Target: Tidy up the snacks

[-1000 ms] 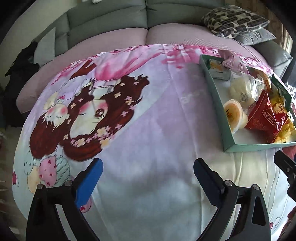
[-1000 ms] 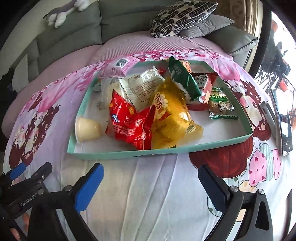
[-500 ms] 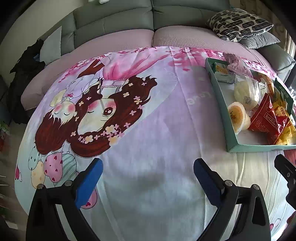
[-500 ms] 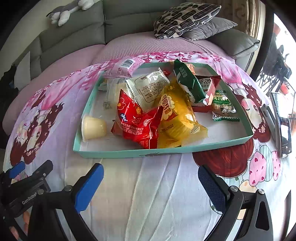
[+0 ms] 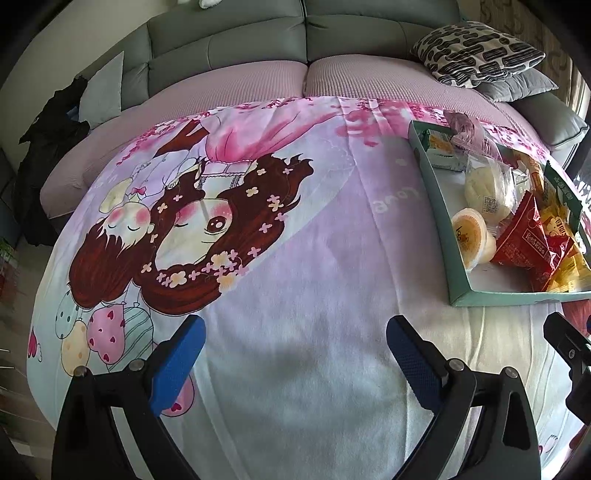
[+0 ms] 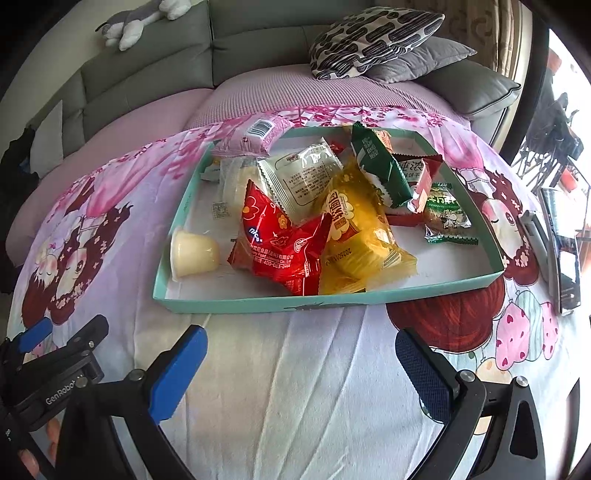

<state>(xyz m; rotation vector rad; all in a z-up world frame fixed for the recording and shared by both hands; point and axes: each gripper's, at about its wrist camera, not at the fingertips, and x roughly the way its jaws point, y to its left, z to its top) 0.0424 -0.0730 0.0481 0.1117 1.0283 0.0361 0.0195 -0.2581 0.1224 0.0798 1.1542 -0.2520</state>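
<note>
A teal tray (image 6: pixel 258 305) lies on a cartoon-print blanket and holds several snacks: a red packet (image 6: pixel 280 240), a yellow packet (image 6: pixel 358 240), a white packet (image 6: pixel 306 181), a green packet (image 6: pixel 376 166), a jelly cup (image 6: pixel 194 253) and a pink packet (image 6: pixel 251 134) on its far rim. My right gripper (image 6: pixel 299 365) is open and empty, just in front of the tray. My left gripper (image 5: pixel 295 354) is open and empty over bare blanket, with the tray (image 5: pixel 436 206) to its right.
A grey sofa (image 5: pixel 258 48) with a patterned pillow (image 6: pixel 373 37) lies behind the blanket. A plush toy (image 6: pixel 140 22) sits on the sofa back. A dark flat device (image 6: pixel 561 243) lies on the blanket right of the tray. Dark clothes (image 5: pixel 48 147) lie at the far left.
Both grippers have drawn back and up a little, so the tray and blanket print sit lower and show more fully. Both stay open and empty. No snack has moved.
</note>
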